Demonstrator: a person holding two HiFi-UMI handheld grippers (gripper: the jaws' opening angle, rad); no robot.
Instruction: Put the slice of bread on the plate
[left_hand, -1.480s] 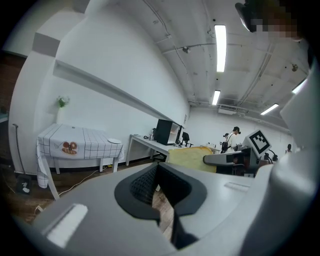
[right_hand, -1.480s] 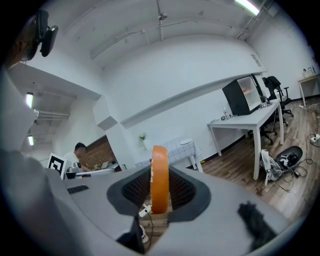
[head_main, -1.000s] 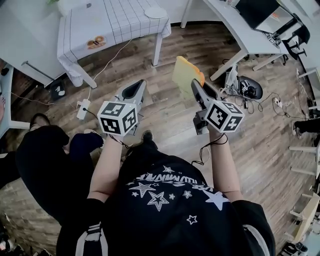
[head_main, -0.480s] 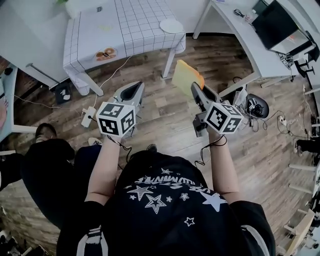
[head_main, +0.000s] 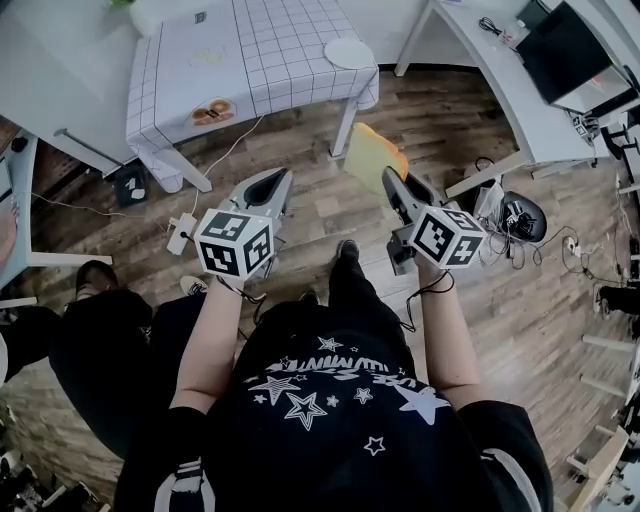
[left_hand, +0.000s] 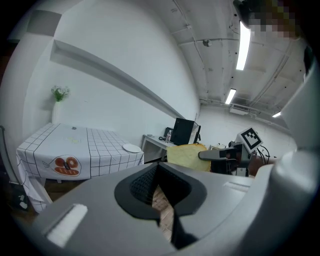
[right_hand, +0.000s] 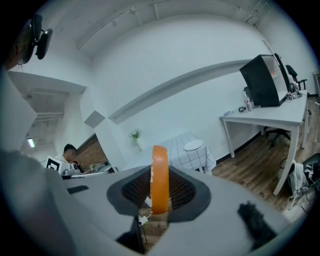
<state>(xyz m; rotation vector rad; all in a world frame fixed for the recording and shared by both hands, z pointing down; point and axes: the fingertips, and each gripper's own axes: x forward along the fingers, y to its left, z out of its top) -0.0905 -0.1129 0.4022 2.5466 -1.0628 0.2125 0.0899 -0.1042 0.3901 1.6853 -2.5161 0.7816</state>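
Note:
My right gripper (head_main: 390, 178) is shut on a slice of bread (head_main: 372, 155), held on edge above the wooden floor. In the right gripper view the bread's orange crust (right_hand: 159, 170) stands upright between the pads. My left gripper (head_main: 282, 176) hangs beside it, shut and empty; in its own view the jaw tips (left_hand: 158, 167) meet, and the bread (left_hand: 187, 156) shows off to the right. The white plate (head_main: 350, 53) lies at the right end of a table with a checked cloth (head_main: 250, 60), ahead of both grippers. The same plate (right_hand: 193, 145) shows far off in the right gripper view.
A white desk (head_main: 500, 70) with a monitor (head_main: 570, 45) stands at the right, with cables and gear (head_main: 515, 215) on the floor under it. A power strip (head_main: 180, 228) and cord lie left of the grippers. A print of doughnuts (head_main: 212, 112) marks the cloth. Another person (head_main: 80, 340) is at the left.
Both grippers have moved forward together over the floor, the bread still in the right one. The table and plate now lie closer and lower in the head view.

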